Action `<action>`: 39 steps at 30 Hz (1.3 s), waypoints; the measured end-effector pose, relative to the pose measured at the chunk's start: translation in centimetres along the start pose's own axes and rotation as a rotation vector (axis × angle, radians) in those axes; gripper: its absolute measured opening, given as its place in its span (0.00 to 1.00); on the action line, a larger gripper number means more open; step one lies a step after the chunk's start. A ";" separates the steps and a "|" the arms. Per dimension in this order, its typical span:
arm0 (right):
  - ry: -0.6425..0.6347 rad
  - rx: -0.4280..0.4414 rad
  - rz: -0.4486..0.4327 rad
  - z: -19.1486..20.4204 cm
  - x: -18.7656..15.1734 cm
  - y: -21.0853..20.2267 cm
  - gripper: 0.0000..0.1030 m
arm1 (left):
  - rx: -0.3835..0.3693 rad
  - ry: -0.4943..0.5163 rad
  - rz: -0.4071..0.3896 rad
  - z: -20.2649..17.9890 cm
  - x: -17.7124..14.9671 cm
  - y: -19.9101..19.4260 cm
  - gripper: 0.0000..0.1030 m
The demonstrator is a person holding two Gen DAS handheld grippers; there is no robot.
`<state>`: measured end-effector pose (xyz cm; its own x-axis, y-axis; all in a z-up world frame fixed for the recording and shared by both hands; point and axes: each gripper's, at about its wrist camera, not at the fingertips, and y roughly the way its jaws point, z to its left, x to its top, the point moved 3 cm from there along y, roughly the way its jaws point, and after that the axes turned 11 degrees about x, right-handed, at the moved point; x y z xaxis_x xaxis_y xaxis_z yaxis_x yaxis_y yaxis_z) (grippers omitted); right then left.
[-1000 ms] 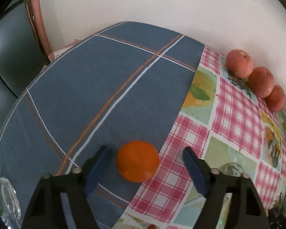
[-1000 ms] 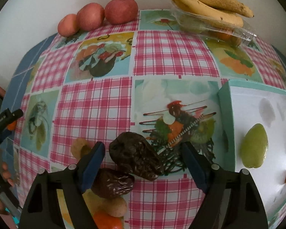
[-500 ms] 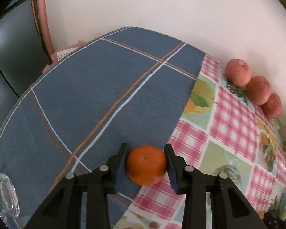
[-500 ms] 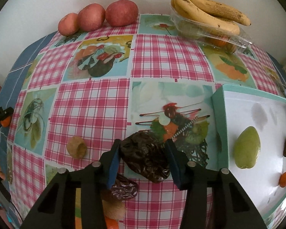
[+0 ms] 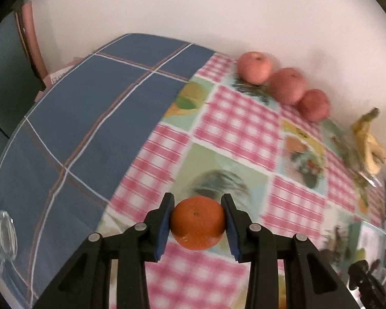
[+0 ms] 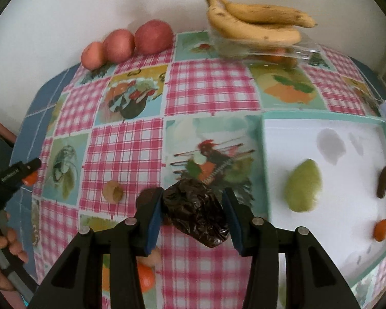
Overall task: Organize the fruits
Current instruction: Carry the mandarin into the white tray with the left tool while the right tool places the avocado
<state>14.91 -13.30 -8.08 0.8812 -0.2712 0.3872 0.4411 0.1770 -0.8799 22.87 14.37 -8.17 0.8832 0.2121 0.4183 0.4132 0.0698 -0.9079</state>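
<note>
Fingers first: the right gripper [image 6: 193, 212] clamps a dark, wrinkled dried fruit [image 6: 195, 215] across its middle, lifted over the checked surface [image 6: 126, 152] beside the white tray [image 6: 321, 128]. It looks soft and sticky, so gentle pressure suits it. Over on the left gripper [image 5: 196, 221], both blue pads pinch a tangerine [image 5: 197, 222] at its widest girth: light, springy, thin-skinned, easily bruised.

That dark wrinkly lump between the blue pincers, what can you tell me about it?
The dark wrinkled fruit is blackish brown, glossy and deeply creased, like a big dried fruit; its kind is unclear. It is an irregular oval, tilted with its narrower end toward the lower right. The right gripper clamps it between blue pads on either side, over the pink checked tablecloth, left of the white tray.
</note>
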 end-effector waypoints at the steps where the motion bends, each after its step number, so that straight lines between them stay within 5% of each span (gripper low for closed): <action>1: 0.007 0.006 -0.007 -0.4 -0.2 -0.9 0.46 | -0.003 0.006 -0.009 -0.7 -0.5 -0.9 0.39; 22: 0.113 0.109 -0.110 -8.6 -1.5 -9.8 0.46 | 0.051 0.244 -0.136 -14.0 -9.0 -9.6 0.39; 31: 0.218 0.086 -0.120 -14.4 -1.1 -10.6 0.46 | 0.017 0.400 -0.153 -19.7 -12.0 -10.4 0.39; 39: 0.333 -0.029 -0.191 -21.6 -0.9 -12.8 0.46 | -0.066 0.486 -0.175 -23.3 -13.7 -11.3 0.39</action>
<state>4.79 -35.77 -3.14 0.6782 -0.5899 0.4383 0.5824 0.0677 -0.8100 11.28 -11.99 -3.04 0.7942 -0.2750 0.5418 0.5633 -0.0013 -0.8263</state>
